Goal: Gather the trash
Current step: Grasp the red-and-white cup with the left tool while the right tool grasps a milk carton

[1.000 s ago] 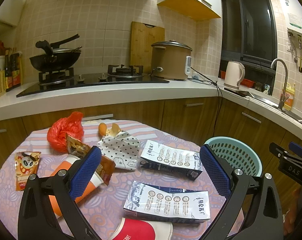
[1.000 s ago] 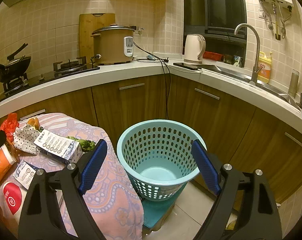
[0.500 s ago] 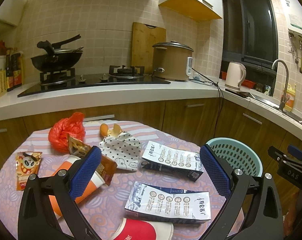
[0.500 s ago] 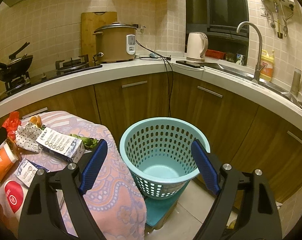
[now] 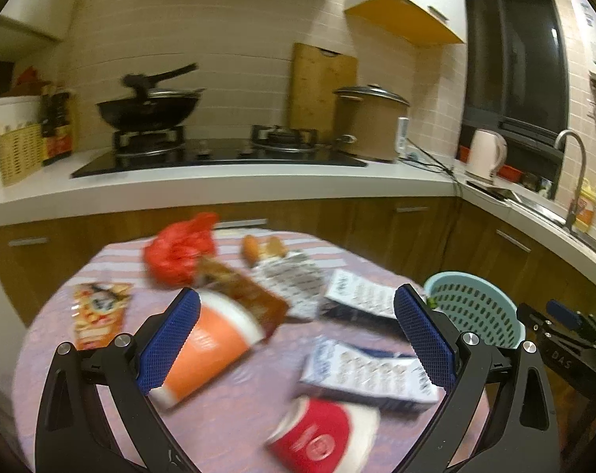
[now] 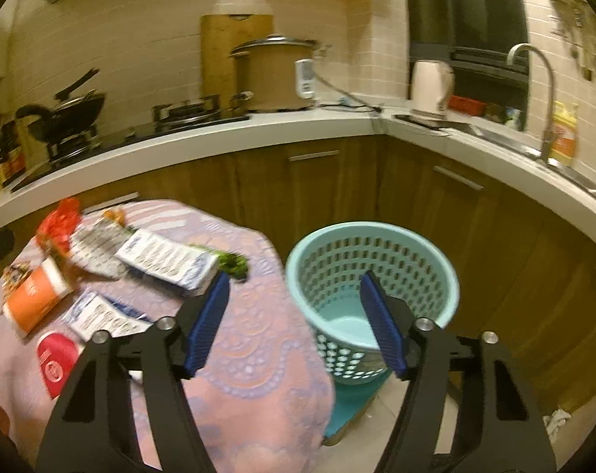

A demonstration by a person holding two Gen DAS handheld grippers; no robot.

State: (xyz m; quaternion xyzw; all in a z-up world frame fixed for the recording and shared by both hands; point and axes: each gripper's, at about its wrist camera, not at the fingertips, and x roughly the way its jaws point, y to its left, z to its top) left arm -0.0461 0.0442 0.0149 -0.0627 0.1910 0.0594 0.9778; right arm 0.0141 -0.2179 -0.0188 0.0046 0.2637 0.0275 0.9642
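I log a round pink-clothed table [image 5: 227,429]: orange paper cup [image 5: 207,358], red plastic bag [image 5: 179,252], white printed cartons [image 5: 368,378]; my left gripper [image 5: 298,335] gapes empty.

Cream tiled walls [image 5: 227,59] rise above a white countertop [image 6: 258,134] that runs over wooden cabinets [image 6: 329,193]. A dark window [image 5: 514,55] sits beside a yellow-bottomed wall cupboard [image 5: 412,4], under warm, dim light

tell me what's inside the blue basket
The basket looks empty: only its bare blue bottom shows in the right wrist view. The near part of the bottom is hidden by the right gripper.
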